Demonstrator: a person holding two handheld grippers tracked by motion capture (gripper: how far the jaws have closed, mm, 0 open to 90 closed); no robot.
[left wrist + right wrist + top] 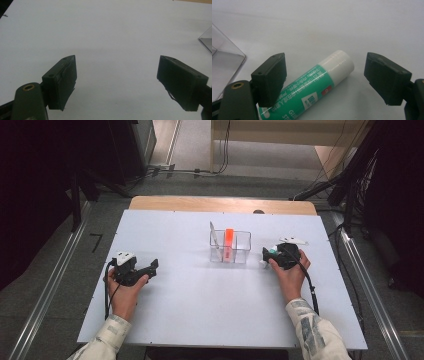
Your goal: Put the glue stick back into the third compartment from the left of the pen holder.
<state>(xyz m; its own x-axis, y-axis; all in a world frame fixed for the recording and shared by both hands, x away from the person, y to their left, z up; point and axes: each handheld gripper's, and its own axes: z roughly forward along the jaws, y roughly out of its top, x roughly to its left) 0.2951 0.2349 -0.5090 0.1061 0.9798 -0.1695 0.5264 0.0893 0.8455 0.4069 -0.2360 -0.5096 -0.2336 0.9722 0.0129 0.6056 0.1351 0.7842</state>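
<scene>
A green and white glue stick (317, 85) lies on its side on the white table, between the wide-apart jaws of my right gripper (324, 77); neither jaw touches it. From above, that gripper (270, 256) sits right of a clear plastic box (230, 247), with the glue stick (268, 254) peeking out at its tip. The box holds an upright orange object (228, 241) and a thin grey strip (214, 236). My left gripper (150, 266) rests open at the table's left, its jaws (115, 82) spread over bare white tabletop.
The white table (200, 290) has free room in front of and around the box. A corner of the clear box (206, 41) is at the right edge of the left gripper view. Cables and dark stands lie on the floor beyond the table.
</scene>
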